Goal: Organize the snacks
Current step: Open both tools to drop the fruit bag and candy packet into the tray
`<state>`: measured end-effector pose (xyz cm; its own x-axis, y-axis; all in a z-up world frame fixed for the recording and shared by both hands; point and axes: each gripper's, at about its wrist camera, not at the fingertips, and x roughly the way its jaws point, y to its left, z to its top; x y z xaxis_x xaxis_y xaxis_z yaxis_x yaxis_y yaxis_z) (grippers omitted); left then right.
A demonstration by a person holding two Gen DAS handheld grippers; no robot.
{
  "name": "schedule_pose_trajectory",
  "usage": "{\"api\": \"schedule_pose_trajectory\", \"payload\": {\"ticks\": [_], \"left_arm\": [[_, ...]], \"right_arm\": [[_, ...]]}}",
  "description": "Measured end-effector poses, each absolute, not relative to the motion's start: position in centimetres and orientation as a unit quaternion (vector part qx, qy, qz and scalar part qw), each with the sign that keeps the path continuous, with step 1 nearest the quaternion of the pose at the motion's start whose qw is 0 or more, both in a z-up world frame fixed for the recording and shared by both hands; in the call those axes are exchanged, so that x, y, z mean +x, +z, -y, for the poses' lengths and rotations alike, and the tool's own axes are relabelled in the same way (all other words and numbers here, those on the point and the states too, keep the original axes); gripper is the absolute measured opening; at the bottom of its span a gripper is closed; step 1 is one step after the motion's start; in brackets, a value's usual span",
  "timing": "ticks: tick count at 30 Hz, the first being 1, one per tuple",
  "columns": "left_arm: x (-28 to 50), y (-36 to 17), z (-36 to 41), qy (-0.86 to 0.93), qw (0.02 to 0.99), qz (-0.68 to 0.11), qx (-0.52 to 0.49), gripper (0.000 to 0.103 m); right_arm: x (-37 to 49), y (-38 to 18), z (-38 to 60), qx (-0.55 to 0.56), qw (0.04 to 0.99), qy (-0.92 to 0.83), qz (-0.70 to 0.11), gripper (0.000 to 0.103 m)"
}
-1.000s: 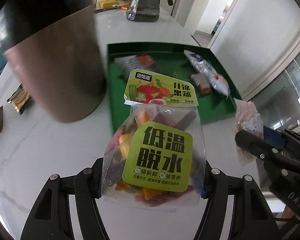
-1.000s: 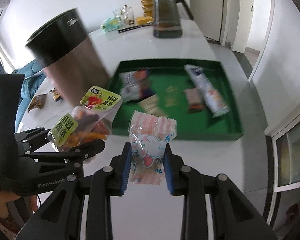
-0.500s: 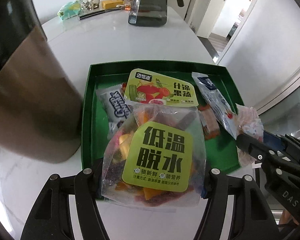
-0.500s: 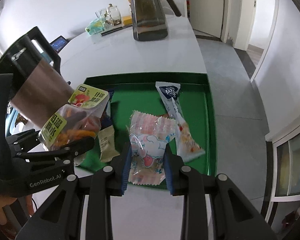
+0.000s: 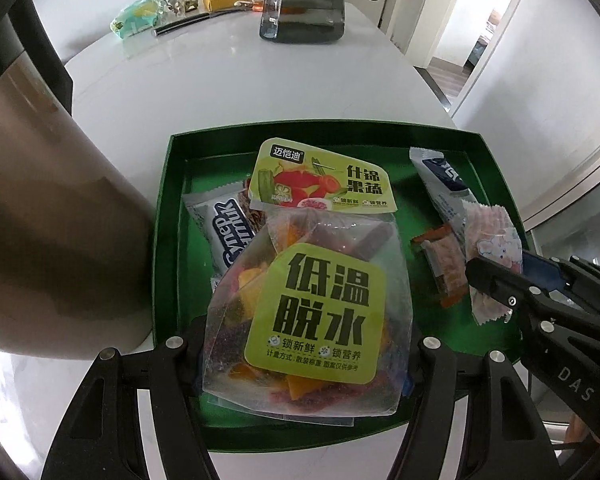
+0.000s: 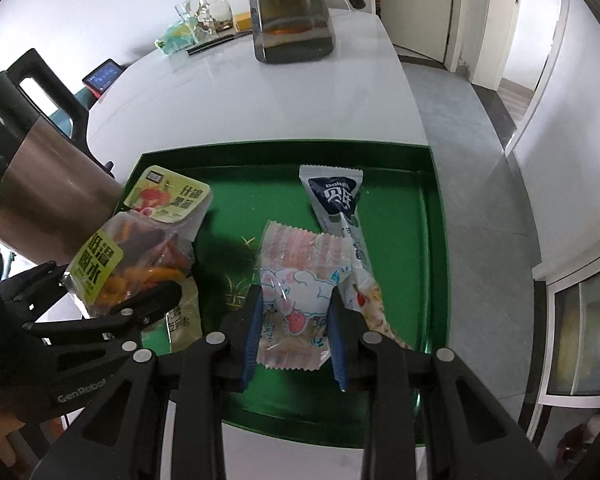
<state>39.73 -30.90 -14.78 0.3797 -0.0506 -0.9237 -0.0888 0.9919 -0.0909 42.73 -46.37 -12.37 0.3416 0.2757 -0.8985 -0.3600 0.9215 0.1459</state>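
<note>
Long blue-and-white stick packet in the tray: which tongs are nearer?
Right. The right tongs, shut on the pink candy packet, hover beside the stick packet; the left tongs hold the dried-fruit bag across the green tray.

Both views are bright with soft daylight, which seems to come from the doorway point(image 5: 488, 36) and the glass at the right side. The white table point(image 5: 228, 80) reflects a pale glare. Soft shadows lie inside the green tray point(image 6: 428, 240). The fisheye bends straight lines strongly near the edges (corners are dark). The nearby metal kettle point(image 5: 52, 216) looks blurred.
</note>
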Motion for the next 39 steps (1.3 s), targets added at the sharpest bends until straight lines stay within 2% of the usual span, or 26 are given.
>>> {"api": "schedule_pose_trajectory", "payload": {"ticks": [4, 5, 7, 9, 11, 12, 13, 14, 17, 20, 21, 23, 25, 39], "left_arm": [[39.2, -14.5, 31.3, 0.017, 0.830, -0.555, -0.058, 0.062], [39.1, -14.5, 31.5, 0.017, 0.828, -0.557, -0.056, 0.062], [39.0, -14.5, 31.9, 0.017, 0.827, -0.559, -0.051, 0.063], [39.1, -14.5, 32.1, 0.018, 0.828, -0.559, -0.047, 0.063], [39.0, -14.5, 32.3, 0.019, 0.828, -0.559, -0.045, 0.064], [39.1, -14.4, 32.4, 0.021, 0.829, -0.558, -0.043, 0.068], [39.2, -14.3, 32.4, 0.022, 0.830, -0.557, -0.041, 0.071], [39.2, -14.2, 32.6, 0.024, 0.832, -0.554, -0.037, 0.077], [39.1, -13.7, 32.7, 0.027, 0.837, -0.545, -0.041, 0.084], [39.1, -13.5, 32.6, 0.030, 0.839, -0.541, -0.045, 0.099], [39.0, -13.5, 32.6, 0.030, 0.839, -0.542, -0.045, 0.100], [39.0, -13.6, 32.7, 0.029, 0.838, -0.543, -0.045, 0.101], [38.9, -13.7, 32.9, 0.028, 0.837, -0.544, -0.044, 0.101], [37.7, -12.6, 33.3, 0.014, 0.843, -0.536, -0.043, 0.101]], "right_arm": [[43.0, -12.3, 46.5, -0.034, 0.818, 0.189, -0.542, 0.000], [43.1, -12.4, 46.6, -0.032, 0.817, 0.187, -0.544, 0.005], [43.2, -12.5, 46.8, -0.028, 0.817, 0.178, -0.547, 0.045], [43.2, -12.4, 47.2, -0.022, 0.819, 0.174, -0.546, 0.057], [43.1, -12.1, 47.4, -0.015, 0.822, 0.170, -0.544, 0.065], [43.1, -12.0, 47.6, -0.014, 0.823, 0.165, -0.543, 0.079], [43.1, -11.9, 47.7, -0.013, 0.824, 0.162, -0.542, 0.089], [43.0, -11.8, 47.8, -0.011, 0.826, 0.161, -0.541, 0.090], [43.1, -11.6, 48.1, -0.002, 0.826, 0.161, -0.541, 0.090], [43.0, -11.4, 48.4, 0.004, 0.828, 0.158, -0.538, 0.091], [43.0, -11.3, 48.5, 0.008, 0.829, 0.157, -0.537, 0.091], [43.0, -11.1, 48.7, 0.011, 0.830, 0.157, -0.536, 0.094], [42.9, -10.8, 48.8, 0.012, 0.831, 0.155, -0.534, 0.103], [41.4, -9.1, 49.5, 0.012, 0.850, 0.135, -0.509, 0.103]]}}
